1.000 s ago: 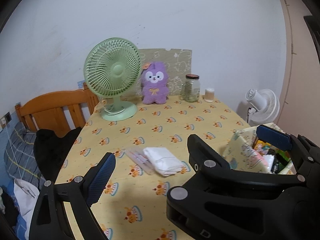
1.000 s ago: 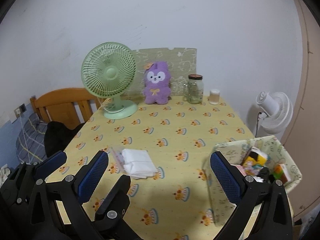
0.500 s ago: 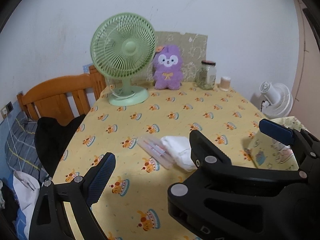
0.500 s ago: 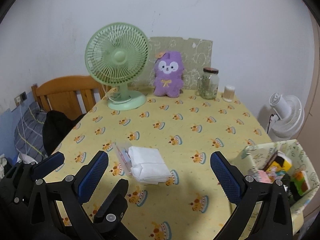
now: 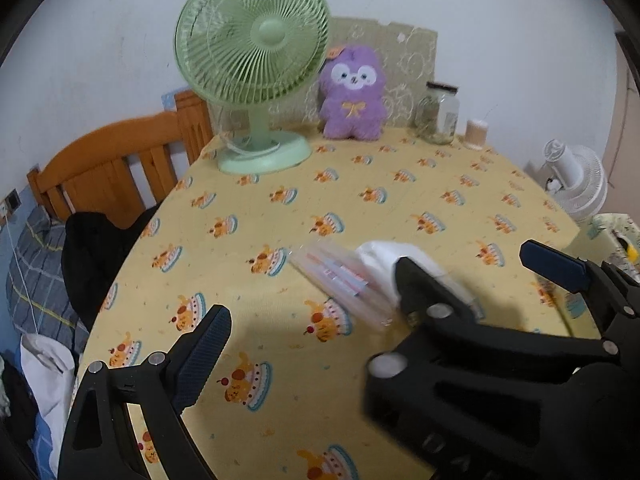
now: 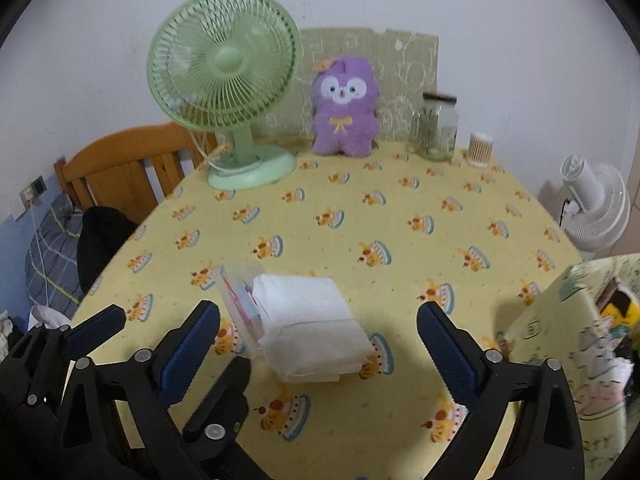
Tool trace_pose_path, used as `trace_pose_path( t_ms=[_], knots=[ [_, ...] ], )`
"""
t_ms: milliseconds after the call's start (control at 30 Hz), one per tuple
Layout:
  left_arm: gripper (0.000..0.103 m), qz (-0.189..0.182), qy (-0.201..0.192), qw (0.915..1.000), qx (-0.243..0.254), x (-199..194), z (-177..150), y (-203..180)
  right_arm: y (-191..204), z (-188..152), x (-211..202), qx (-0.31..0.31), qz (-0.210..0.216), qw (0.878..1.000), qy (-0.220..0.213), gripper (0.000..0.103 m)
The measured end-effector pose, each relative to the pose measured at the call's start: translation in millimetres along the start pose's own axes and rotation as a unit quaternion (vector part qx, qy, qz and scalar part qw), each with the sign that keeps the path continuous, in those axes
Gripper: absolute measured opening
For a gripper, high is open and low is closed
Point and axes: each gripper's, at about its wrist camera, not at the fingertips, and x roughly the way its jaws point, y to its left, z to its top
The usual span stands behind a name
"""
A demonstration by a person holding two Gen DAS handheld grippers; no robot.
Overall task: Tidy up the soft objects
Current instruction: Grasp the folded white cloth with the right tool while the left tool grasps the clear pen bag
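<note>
Right wrist: tissue pack (image 6: 310,326) between open jaws.

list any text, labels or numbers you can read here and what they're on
None can be read.
Clear wrapper beside the white tissue pack: pink and blue print, blurred.
Glass jar: no legible label.
Fabric storage bin: printed marks, too blurred to read.
Green fan: no visible text.

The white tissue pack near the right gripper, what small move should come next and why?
Probably ease the right gripper down over the white tissue pack: it hangs open with the pack between its fingers, lying flat on the tablecloth, not yet gripped.
</note>
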Motion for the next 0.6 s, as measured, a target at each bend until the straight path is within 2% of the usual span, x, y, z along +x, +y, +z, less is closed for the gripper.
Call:
trace_pose_path(
  t_ms=[33, 133, 333, 433, 500, 567, 600],
  knots=[
    [0.096, 0.004, 0.005, 1.0, 0.001, 4, 0, 1, 0, -1, 5, -0.001, -0.002, 1.0, 0.006, 0.091],
    [0.095, 0.009, 0.024, 0.9997, 0.004, 17, -2, 2, 3, -4, 20, -0.014, -0.008, 1.0, 0.025, 0.084],
    [0.095, 0.01, 0.049, 0.9988, 0.002, 33, -5, 4, -1, -10, 43, -0.003, 0.003, 0.998, 0.055, 0.084],
    [0.095, 0.01, 0.07, 0.9975, 0.001, 42, -5, 4, -7, -14, 58, 0.021, 0.012, 0.996, 0.085, 0.081],
    [0.095, 0.008, 0.069, 0.9976, 0.001, 42, -5, 4, -12, -18, 63, 0.048, 0.022, 0.994, 0.096, 0.073],
    [0.095, 0.008, 0.063, 0.998, 0.001, 40, -4, 3, -11, -17, 58, 0.042, 0.016, 0.996, 0.083, 0.053],
    [0.095, 0.009, 0.06, 0.9982, 0.002, 39, -4, 2, -10, -16, 58, 0.038, 0.016, 0.996, 0.083, 0.052]
  ],
)
